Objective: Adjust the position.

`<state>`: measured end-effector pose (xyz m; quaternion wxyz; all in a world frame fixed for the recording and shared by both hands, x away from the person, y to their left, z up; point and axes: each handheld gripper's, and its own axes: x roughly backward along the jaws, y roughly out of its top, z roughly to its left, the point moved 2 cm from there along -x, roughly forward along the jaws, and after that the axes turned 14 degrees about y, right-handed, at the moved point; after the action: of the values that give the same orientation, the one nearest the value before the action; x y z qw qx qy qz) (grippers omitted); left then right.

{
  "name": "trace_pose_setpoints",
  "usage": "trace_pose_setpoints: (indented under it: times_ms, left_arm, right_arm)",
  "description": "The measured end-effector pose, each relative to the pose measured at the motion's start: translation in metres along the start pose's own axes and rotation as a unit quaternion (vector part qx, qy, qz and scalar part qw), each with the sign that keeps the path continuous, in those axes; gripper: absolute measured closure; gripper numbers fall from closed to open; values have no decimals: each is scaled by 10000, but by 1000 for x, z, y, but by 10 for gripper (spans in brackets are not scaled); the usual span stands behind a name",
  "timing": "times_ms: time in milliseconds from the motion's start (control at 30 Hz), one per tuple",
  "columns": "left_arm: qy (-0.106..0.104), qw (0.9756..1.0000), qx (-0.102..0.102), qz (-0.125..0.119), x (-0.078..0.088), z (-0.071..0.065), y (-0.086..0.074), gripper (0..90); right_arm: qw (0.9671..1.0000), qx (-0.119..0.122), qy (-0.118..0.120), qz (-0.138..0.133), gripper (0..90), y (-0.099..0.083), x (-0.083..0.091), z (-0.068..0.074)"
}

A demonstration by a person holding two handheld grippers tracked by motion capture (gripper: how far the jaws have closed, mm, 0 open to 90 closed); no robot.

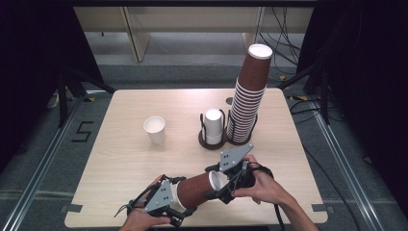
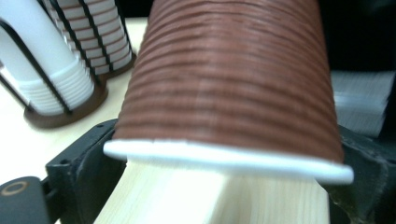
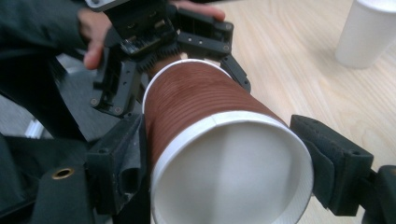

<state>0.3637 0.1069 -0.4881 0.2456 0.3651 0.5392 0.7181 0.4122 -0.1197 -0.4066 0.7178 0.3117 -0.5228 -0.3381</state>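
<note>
A brown ribbed paper cup with a white rim lies on its side in the air, just above the table's front edge. My right gripper is shut on its open, white-lined mouth end, a pad against each side. My left gripper is at the cup's base end. Its jaws stand wide on either side of the base without pressing on it. In the right gripper view the left gripper and the hand holding it are behind the cup.
One white cup stands upright left of centre on the wooden table. Behind the grippers a wire holder carries a short white cup stack and a tall leaning stack of brown cups.
</note>
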Motion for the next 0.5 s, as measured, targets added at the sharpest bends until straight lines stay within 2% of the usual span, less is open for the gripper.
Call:
trace_pose_setpoints:
  times_ms: [67,200,367,467,500]
  left_arm:
    - [-41,9995,154,-279,2,2,2,56]
    - [-62,9984,255,-500,5,3,4,52]
    - [-141,9983,344,-454,6,6,4,60]
    - [-119,9989,238,-388,6,6,6,85]
    - [-121,9993,221,-291,6,5,6,90]
  right_arm:
    - [9997,-54,85,-208,223,0,4,-1]
    - [9990,-128,209,-373,224,-1,8,-2]
    - [9987,-99,267,-419,238,-2,8,-2]
    - [9987,-145,298,-390,239,-3,7,-2]
    - [9989,-142,295,-339,237,-3,8,-2]
